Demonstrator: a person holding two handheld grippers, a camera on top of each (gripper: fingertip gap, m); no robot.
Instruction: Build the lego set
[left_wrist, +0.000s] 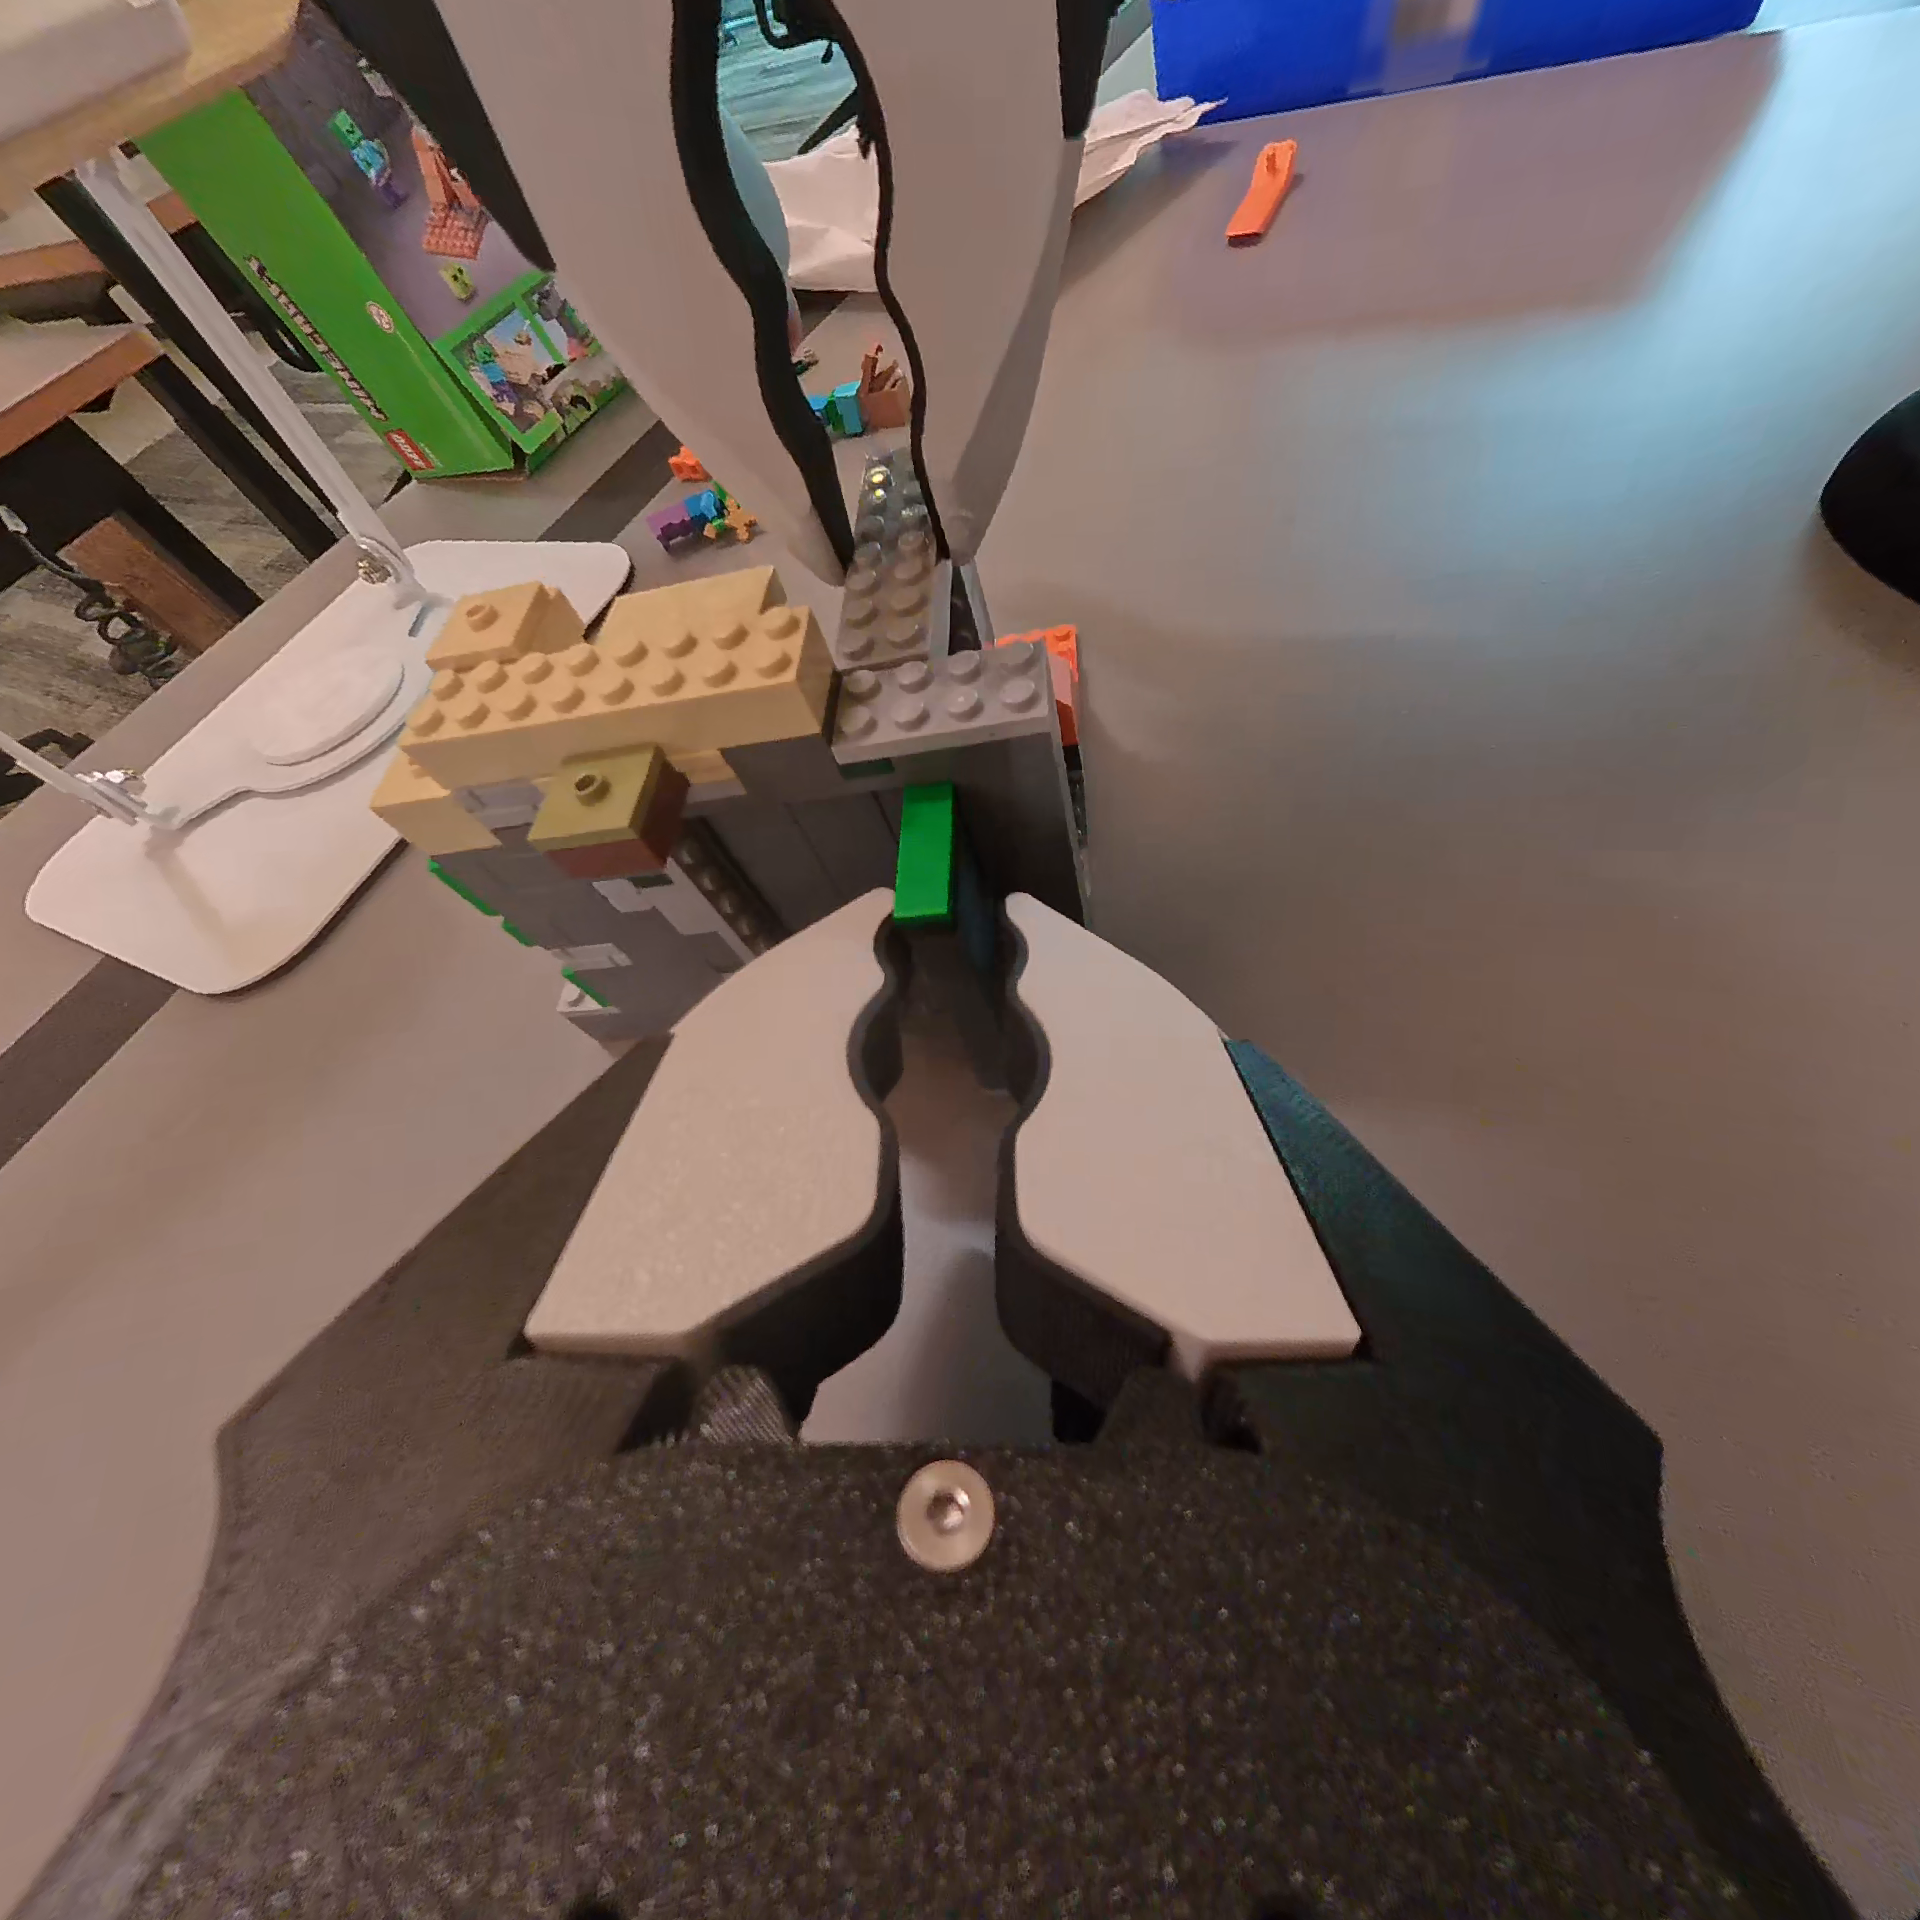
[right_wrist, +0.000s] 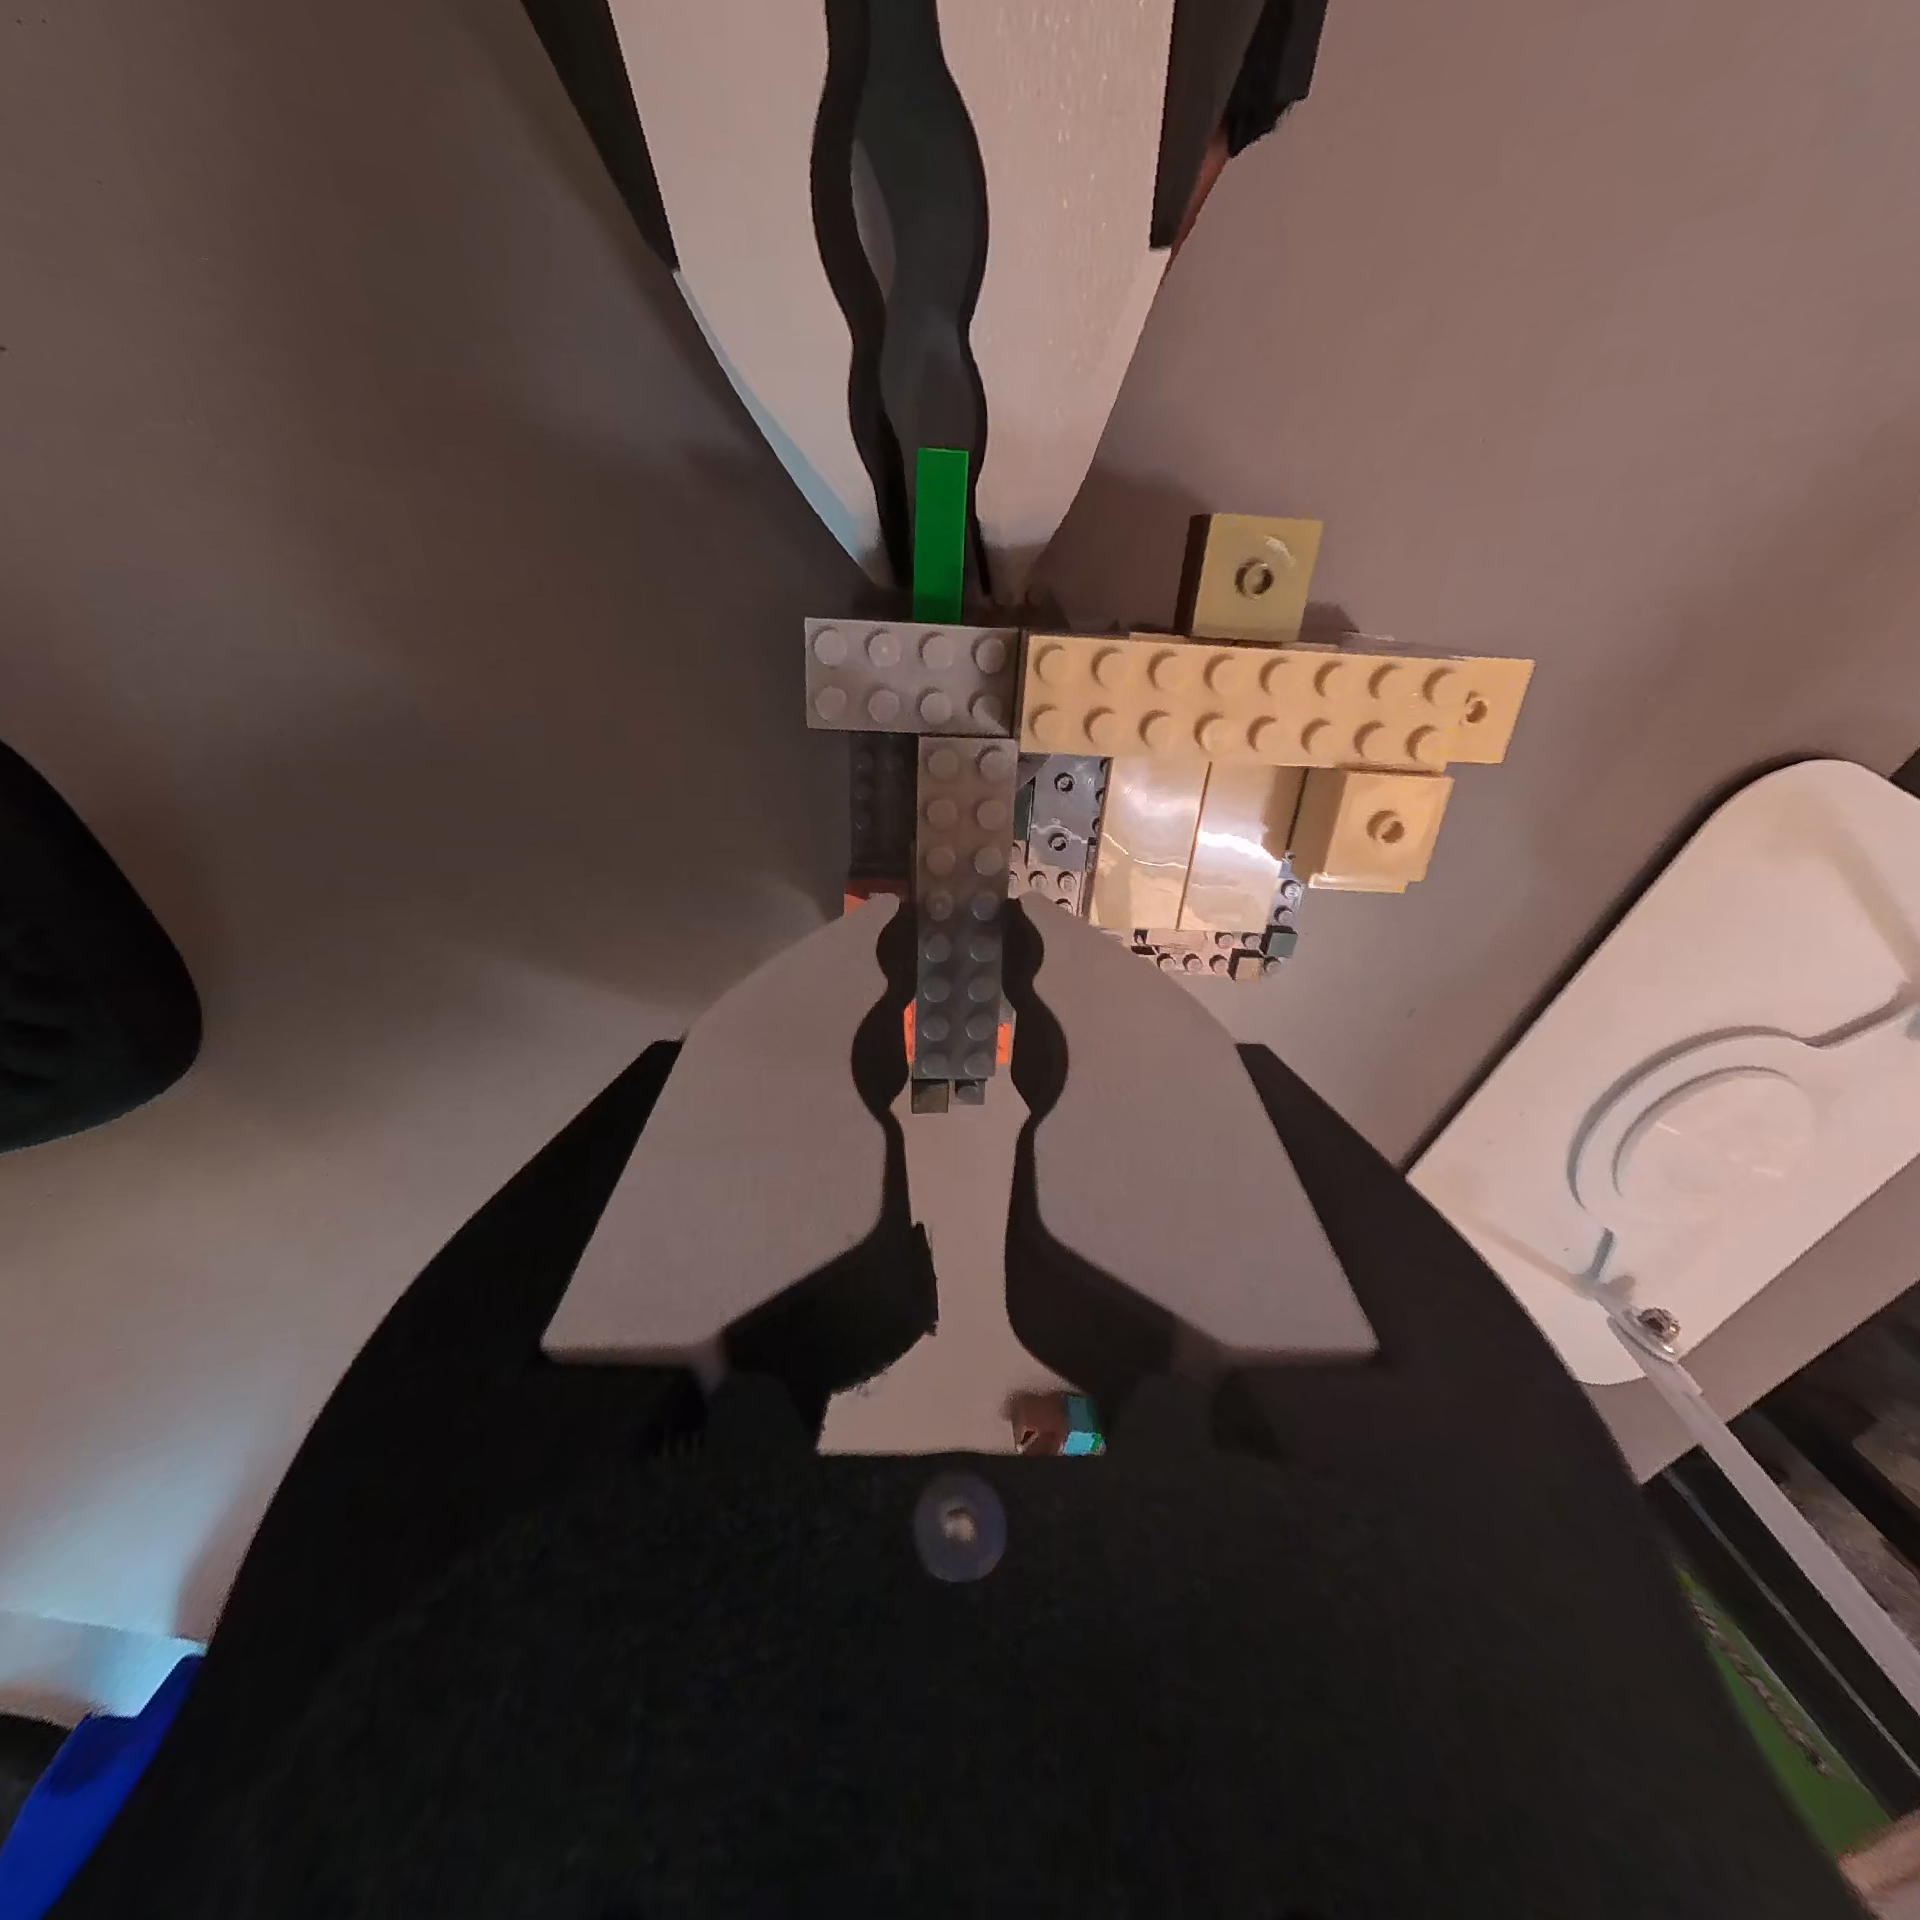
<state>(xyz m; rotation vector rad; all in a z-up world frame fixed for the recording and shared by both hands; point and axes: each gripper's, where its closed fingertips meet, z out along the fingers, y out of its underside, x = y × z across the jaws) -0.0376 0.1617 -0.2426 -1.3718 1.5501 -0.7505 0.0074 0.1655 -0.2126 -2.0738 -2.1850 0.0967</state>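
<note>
Left claw (left_wrist: 951, 920) pinching green tile (left_wrist: 925, 852), right claw (right_wrist: 961, 914) clamping grey plate (right_wrist: 961, 914), bare table (left_wrist: 1455, 727) rightward.

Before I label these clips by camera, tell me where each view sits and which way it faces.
Left wrist view: rides the left gripper, looks level along the table at the build; its own fingers show.
Right wrist view: rides the right gripper, looks steeply down on the build; its own fingers show.
Shared: build, green piece, grey plate, white stand; each sees the other gripper opposite.
</note>
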